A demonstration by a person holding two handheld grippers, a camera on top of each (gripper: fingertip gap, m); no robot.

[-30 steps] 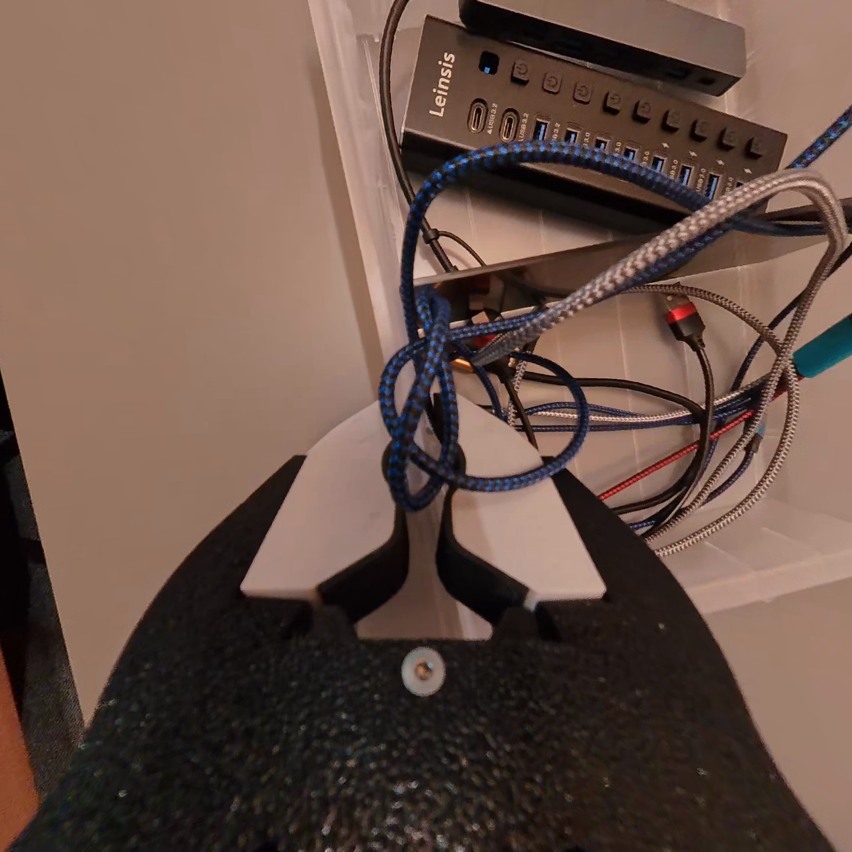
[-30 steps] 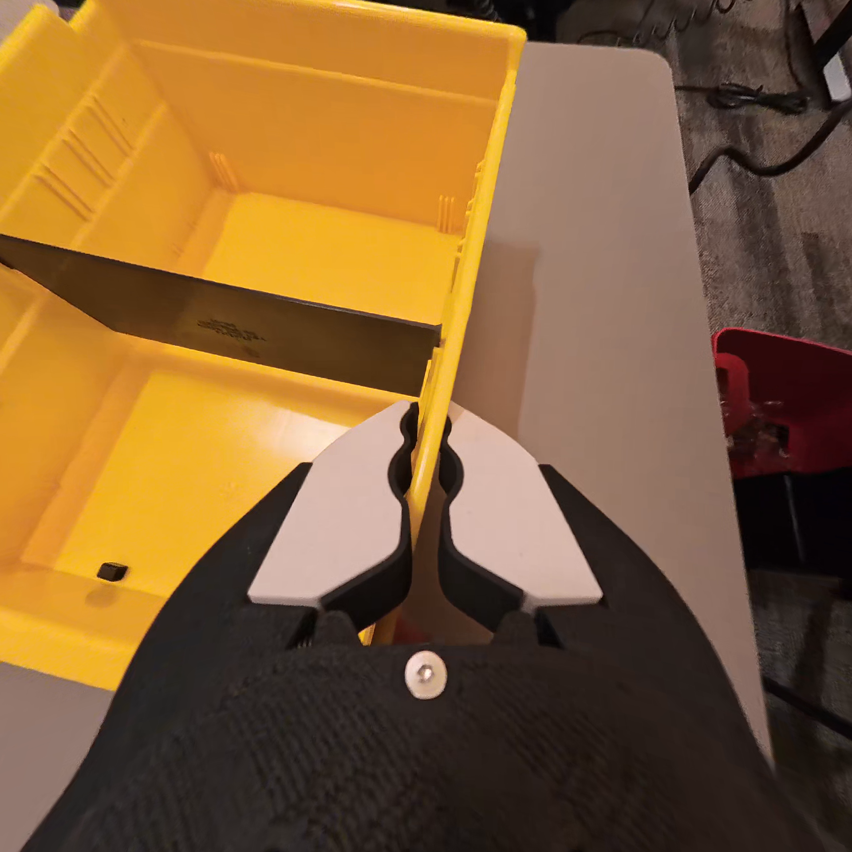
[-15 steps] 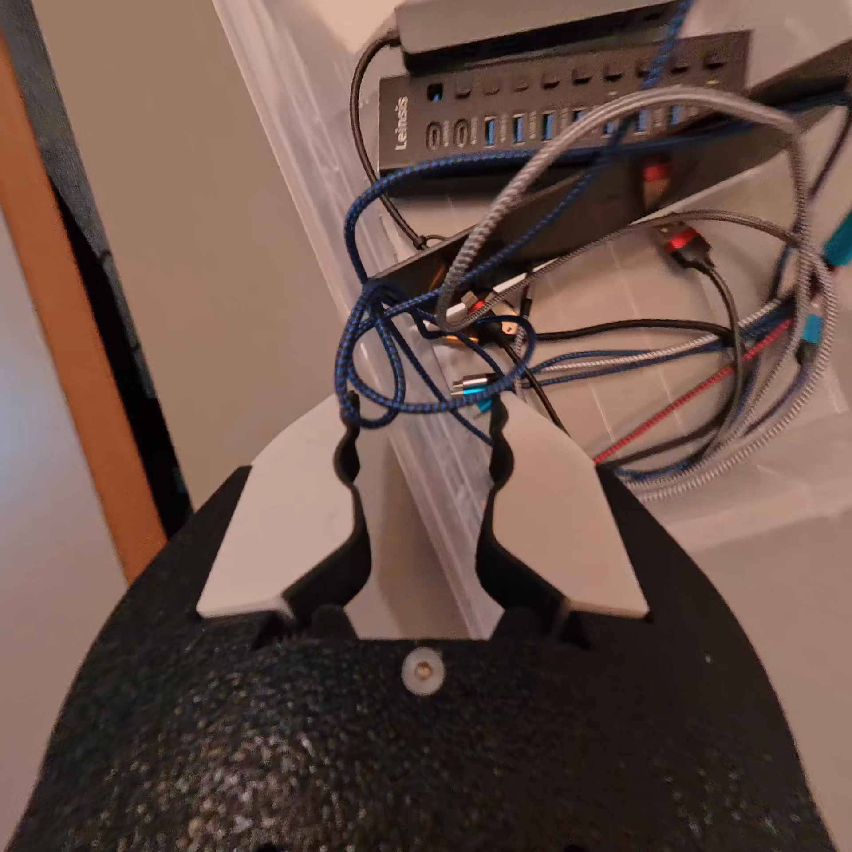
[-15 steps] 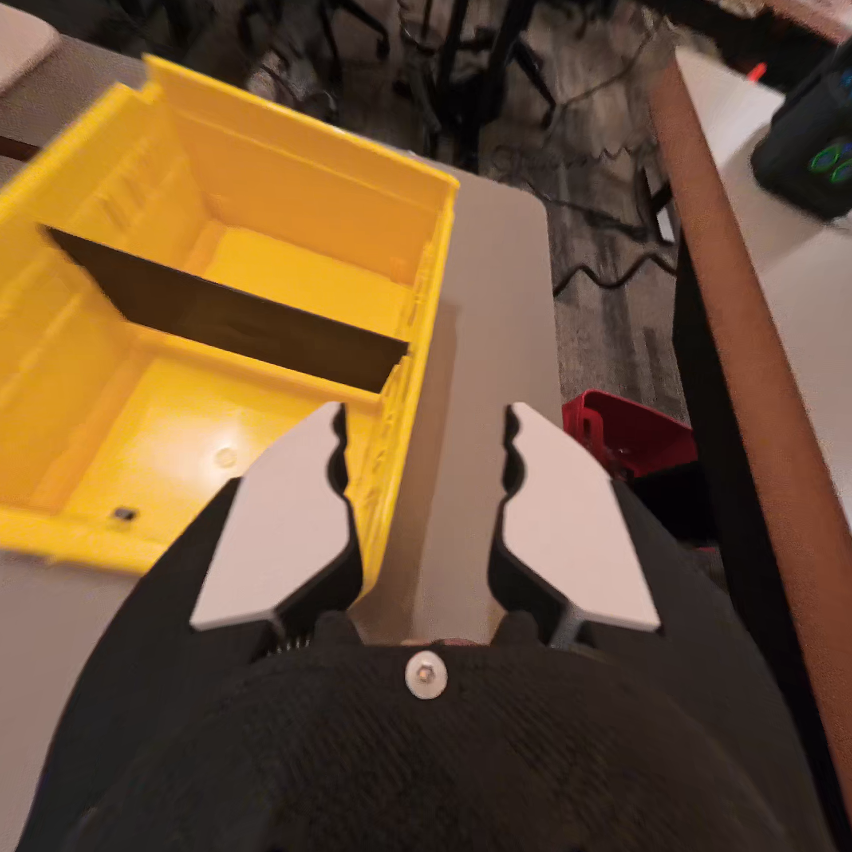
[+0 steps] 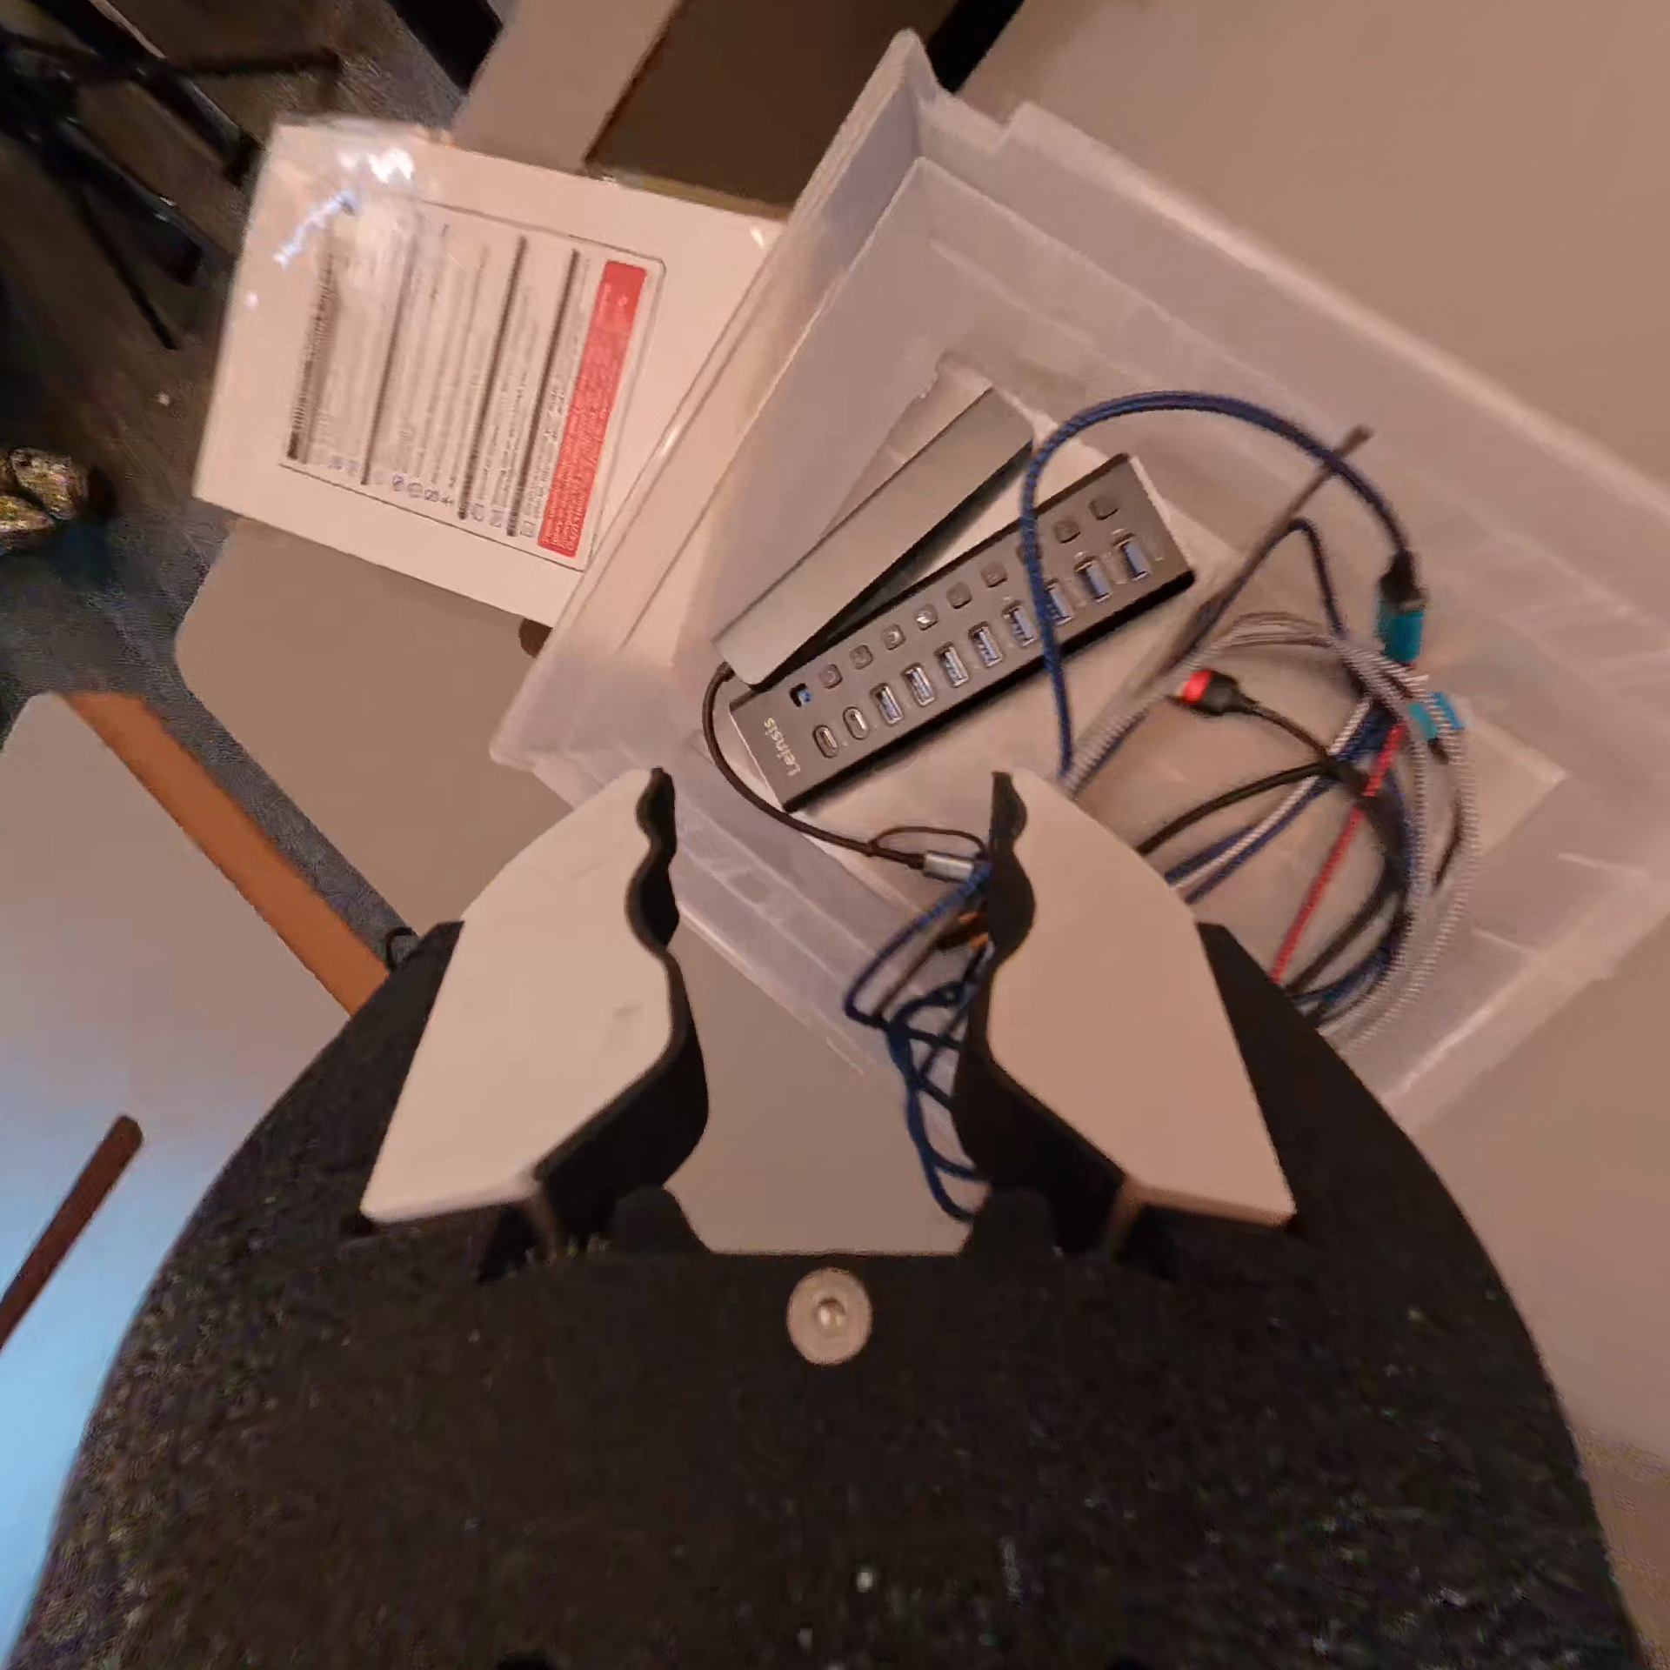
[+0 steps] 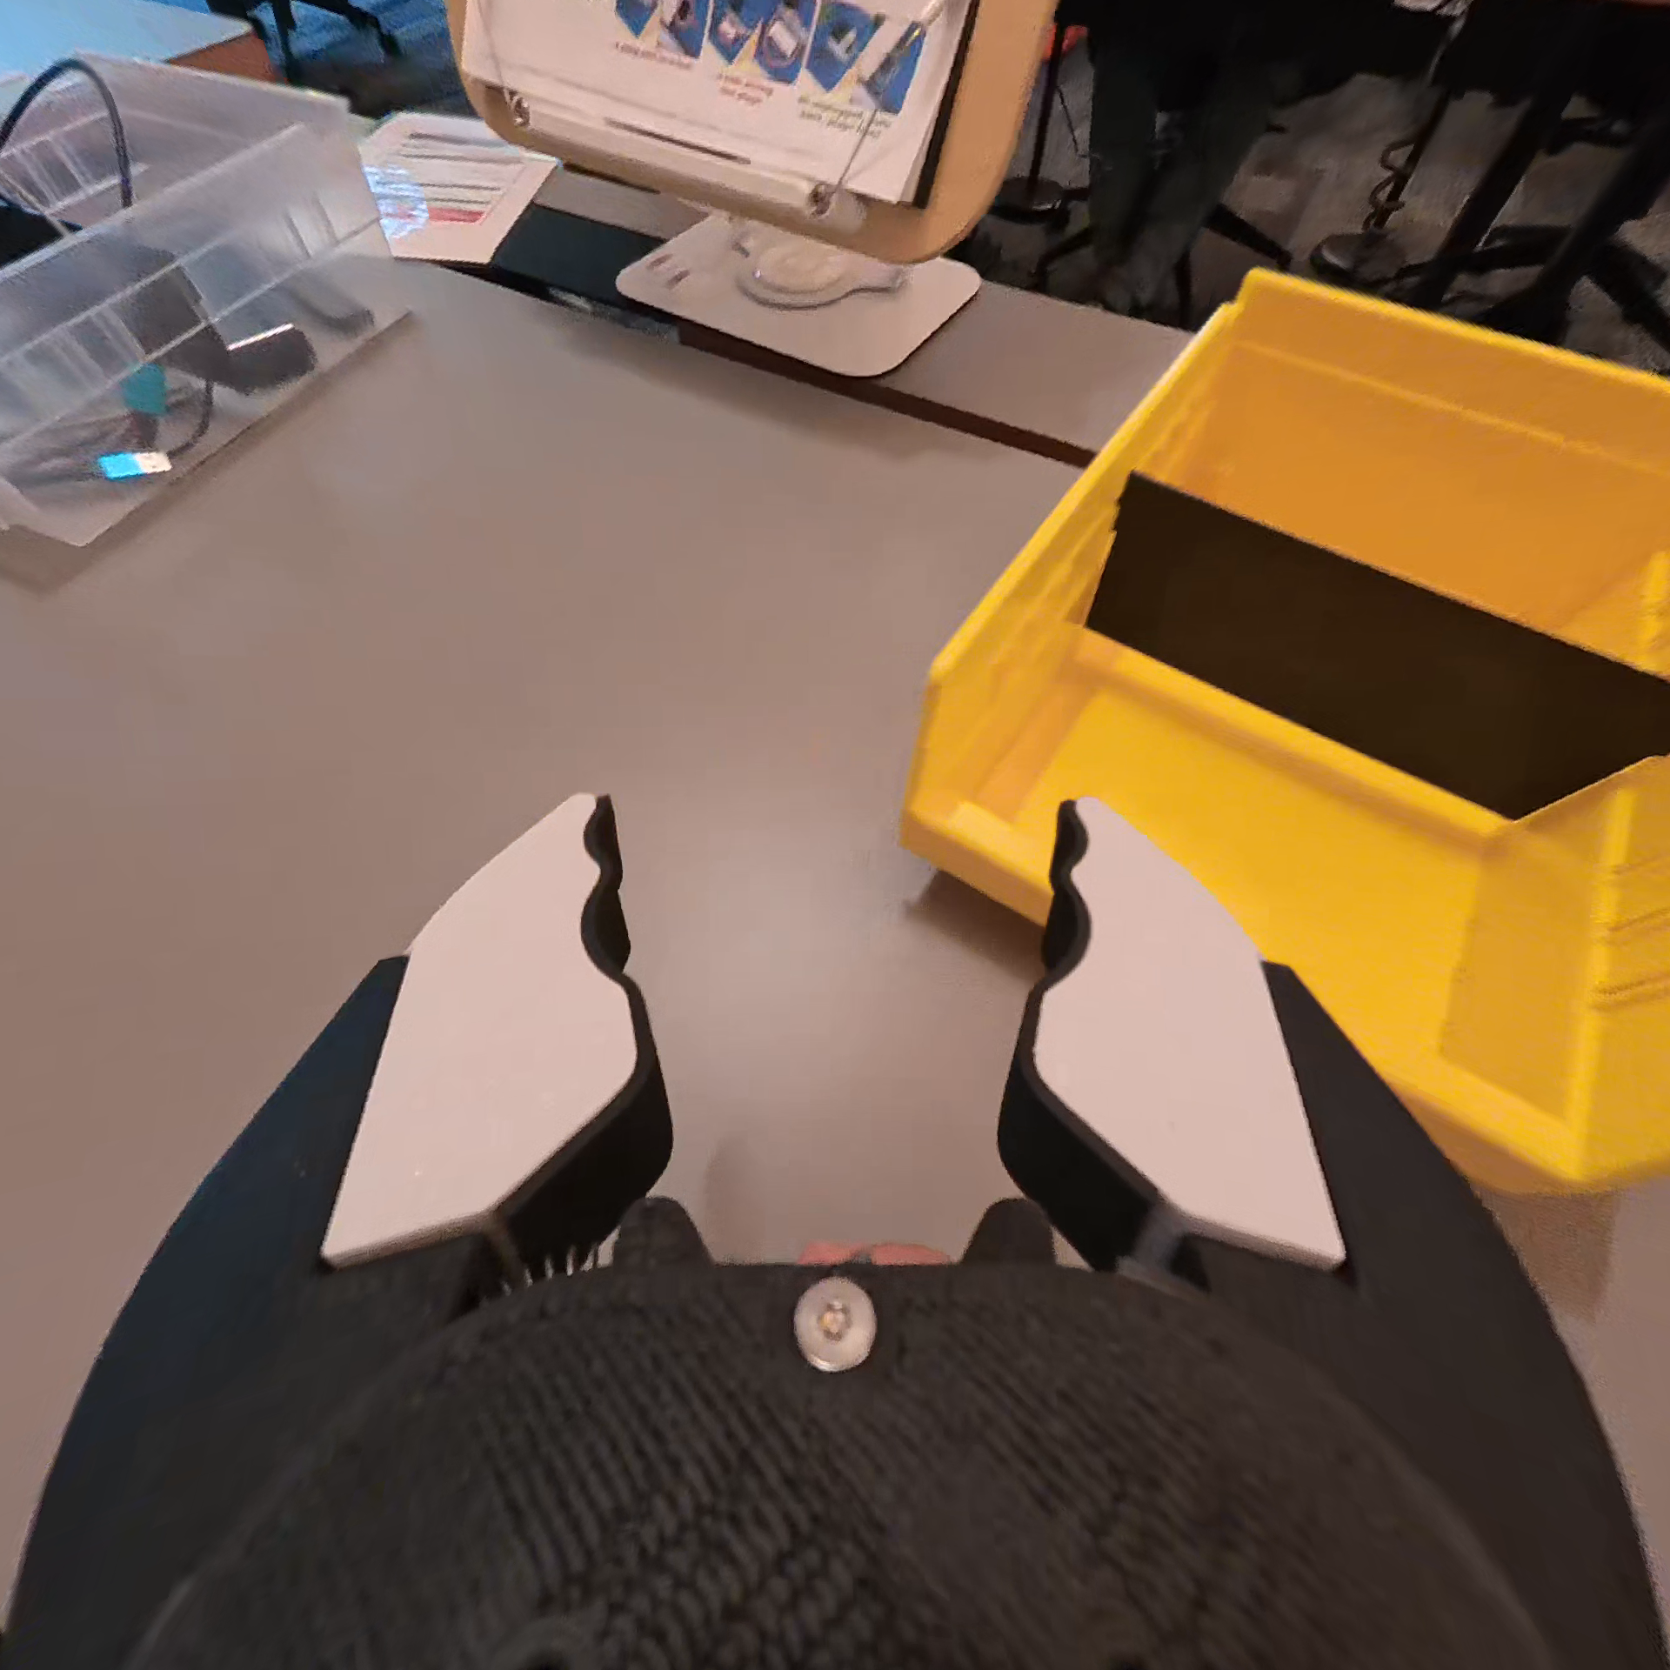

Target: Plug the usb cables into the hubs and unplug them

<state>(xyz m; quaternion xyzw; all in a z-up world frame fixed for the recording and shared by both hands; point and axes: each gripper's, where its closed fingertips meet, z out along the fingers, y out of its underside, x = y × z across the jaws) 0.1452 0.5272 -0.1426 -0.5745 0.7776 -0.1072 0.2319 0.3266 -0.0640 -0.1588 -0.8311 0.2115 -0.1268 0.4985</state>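
A smooth grey desk point(image 6: 506, 651) carries everything. On its right side sits a yellow moulded-plastic bin point(image 6: 1202, 867), rectangular with ribbed walls, split by a flat black divider point(image 6: 1374, 660). It holds nothing that can be seen.

On the left lies a clear plastic box point(image 5: 913, 235), long and shallow, with stepped translucent walls. Inside it rests the black hub point(image 5: 958, 633), a slim matte bar whose long axis runs diagonally in the left wrist view, from lower left to upper right. Its row of ports and its row of small square buttons face up toward the camera. A flat silver-grey hub point(image 5: 867, 551) leans partly over its far edge, lying along the same diagonal.

Beside the hubs a tangle of usb cables point(image 5: 1337, 813) fills the box: braided blue, braided grey-white, smooth black and one red, looped loosely. A blue braided cable point(image 5: 922, 1066) spills over the near wall of the box onto the desk. Whether any plug sits in a port cannot be told.

Behind the box lies a white laminated sheet point(image 5: 452, 361), and a stand with a printed page point(image 6: 741, 108) sits at the back of the desk.

The left claw point(image 5: 827, 795) hangs above the box's near wall, its pale flat fingers with black wavy inner edges spread wide, gripping nothing. The right claw point(image 6: 836, 813) is likewise spread wide and empty over bare desk, just left of the bin.
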